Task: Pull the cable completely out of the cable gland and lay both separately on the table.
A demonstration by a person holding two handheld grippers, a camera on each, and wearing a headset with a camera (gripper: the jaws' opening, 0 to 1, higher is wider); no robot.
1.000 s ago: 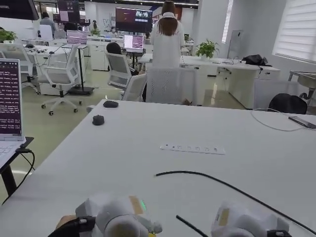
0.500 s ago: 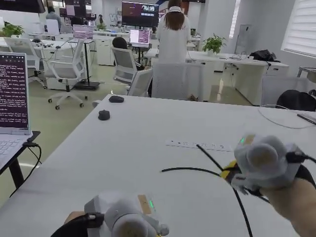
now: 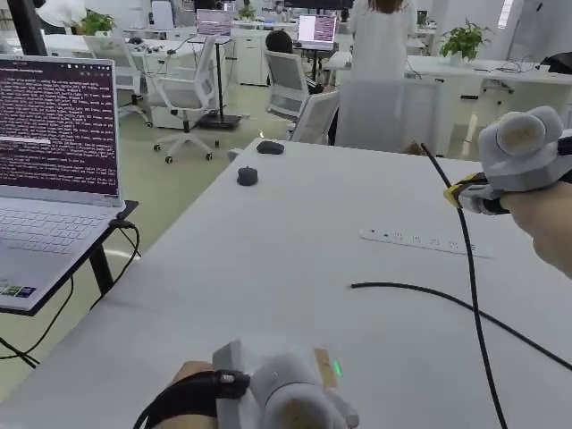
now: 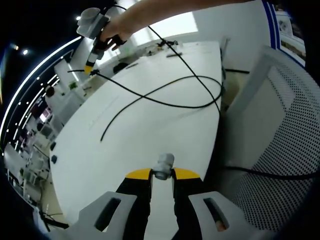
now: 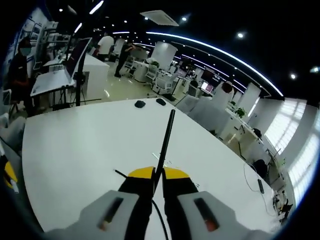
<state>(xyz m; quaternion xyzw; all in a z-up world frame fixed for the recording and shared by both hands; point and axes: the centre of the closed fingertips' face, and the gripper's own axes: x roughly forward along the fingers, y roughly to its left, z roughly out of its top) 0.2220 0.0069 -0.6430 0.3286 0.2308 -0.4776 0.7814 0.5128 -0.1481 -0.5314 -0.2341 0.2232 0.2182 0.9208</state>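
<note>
The right gripper (image 3: 458,194), pinched on the cable (image 3: 393,286), has risen far right. The cable seems clear of the cable gland (image 4: 163,164) clamped in the near left gripper (image 4: 161,175) — both remain to lay down.

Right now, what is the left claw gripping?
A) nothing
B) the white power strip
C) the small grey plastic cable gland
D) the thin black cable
C: the left claw is shut on the small grey plastic cable gland; the right claw pinches the thin black cable.
</note>
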